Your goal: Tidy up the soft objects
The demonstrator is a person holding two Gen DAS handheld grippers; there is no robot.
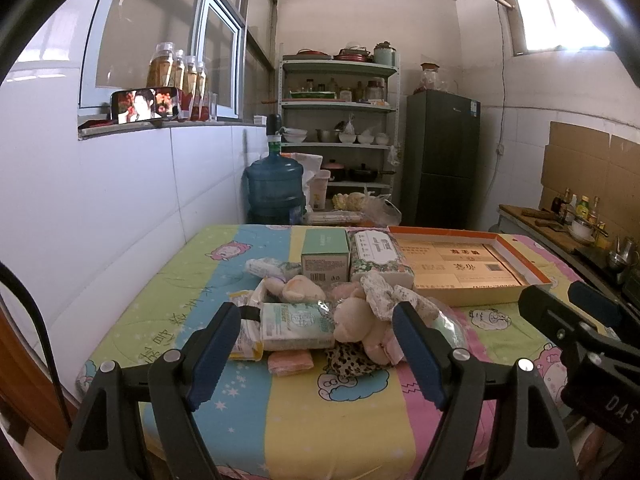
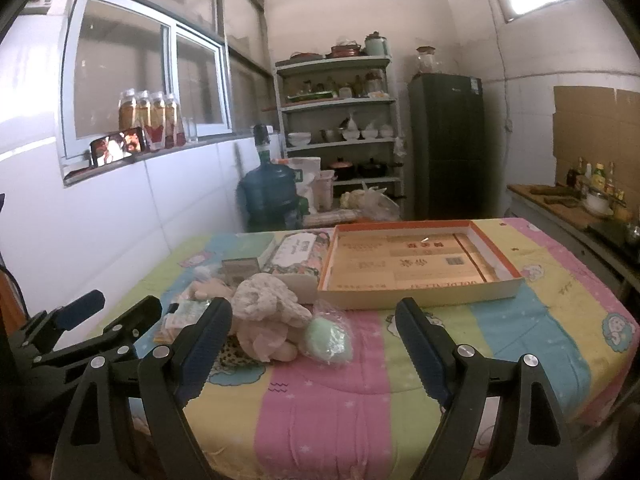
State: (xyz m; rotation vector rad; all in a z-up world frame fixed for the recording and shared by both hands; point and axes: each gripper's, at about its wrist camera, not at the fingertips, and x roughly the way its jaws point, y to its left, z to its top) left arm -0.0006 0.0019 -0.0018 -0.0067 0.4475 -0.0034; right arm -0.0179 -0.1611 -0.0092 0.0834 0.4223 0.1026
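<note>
A heap of soft things lies mid-table: a tissue pack (image 1: 294, 326), a pink plush toy (image 1: 360, 330), a floral cloth (image 1: 386, 288), a leopard-print pouch (image 1: 348, 362), a small pink pad (image 1: 290, 362) and a green sponge in a clear bag (image 2: 330, 340). The plush toy (image 2: 264, 338) and floral cloth (image 2: 264, 296) also show in the right wrist view. A shallow orange-rimmed box lid (image 2: 420, 260) lies behind the heap. My left gripper (image 1: 316, 354) is open, just short of the heap. My right gripper (image 2: 314, 350) is open, near the sponge.
A green carton (image 1: 324, 254) and a floral tissue box (image 1: 378, 258) stand behind the heap. The striped cartoon tablecloth (image 1: 320, 412) covers the table. A tiled wall is at left, a water jug (image 1: 274, 188), shelves (image 1: 338, 120) and fridge (image 1: 440, 164) beyond, a counter (image 2: 568, 208) at right.
</note>
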